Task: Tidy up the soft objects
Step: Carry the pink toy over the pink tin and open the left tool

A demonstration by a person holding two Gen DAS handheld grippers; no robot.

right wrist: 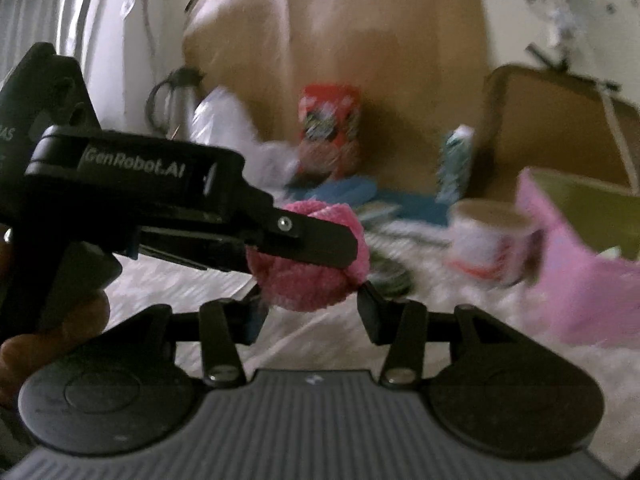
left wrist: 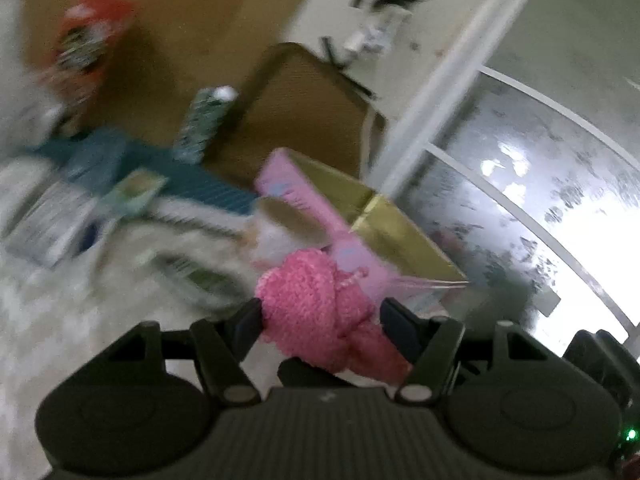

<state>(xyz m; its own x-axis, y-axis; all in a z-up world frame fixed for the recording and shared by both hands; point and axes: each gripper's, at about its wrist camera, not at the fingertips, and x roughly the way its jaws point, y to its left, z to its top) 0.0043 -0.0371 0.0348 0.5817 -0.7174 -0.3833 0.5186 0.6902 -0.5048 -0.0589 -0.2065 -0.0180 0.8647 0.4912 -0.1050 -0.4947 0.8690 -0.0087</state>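
From my left wrist camera, my left gripper (left wrist: 320, 316) is clamped on a pink knitted woollen bundle (left wrist: 316, 304), both pads pressed into its sides, and it hangs clear of the white fluffy bed cover (left wrist: 60, 320). I judge I am mid-carry: the bundle is picked up and wants a home. Just beyond it stands an open pink cardboard box with a gold lining (left wrist: 372, 216), near the cover's right edge, the likely place to put it. A white paper cup (left wrist: 280, 224) sits just beside the box on the left, so I must steer past it.

From my right wrist camera, my right gripper (right wrist: 310, 300) sits under the same bundle (right wrist: 308, 276); its pads seem to flank the wool, but blur hides whether they press it. My left gripper's black finger (right wrist: 316, 240) crosses in front. A red snack tub (right wrist: 330, 132) and a brown cardboard sheet (right wrist: 340, 40) stand further back, out of the way.
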